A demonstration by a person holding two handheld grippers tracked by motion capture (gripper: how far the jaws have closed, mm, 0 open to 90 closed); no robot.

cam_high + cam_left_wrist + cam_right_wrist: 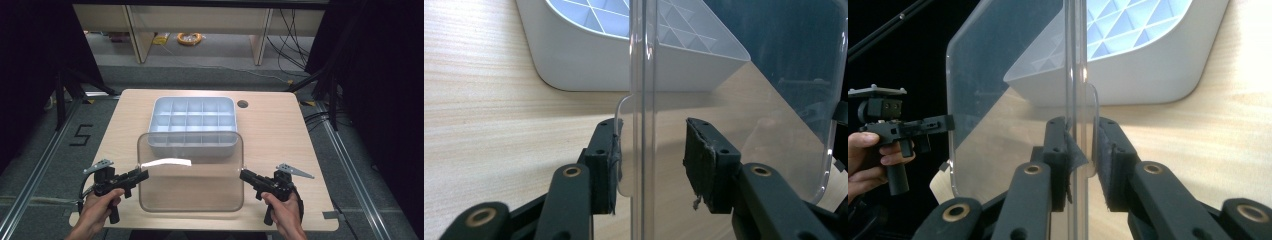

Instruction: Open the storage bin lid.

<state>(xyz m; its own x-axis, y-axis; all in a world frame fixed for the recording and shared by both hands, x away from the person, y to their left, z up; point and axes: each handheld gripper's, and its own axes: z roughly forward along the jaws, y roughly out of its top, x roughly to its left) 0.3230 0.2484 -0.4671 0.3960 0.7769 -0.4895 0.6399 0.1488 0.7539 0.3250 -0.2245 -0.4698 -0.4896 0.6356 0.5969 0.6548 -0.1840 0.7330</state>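
1. A clear plastic lid (190, 172) is held level above the near part of the wooden surface (280, 125).
2. The left gripper (144, 174) has its jaws clamped on the lid's left edge tab.
3. The right gripper (243, 174) has its jaws clamped on the right edge tab.
4. A white compartment tray (193, 125) sits just beyond, its near edge under the lid.
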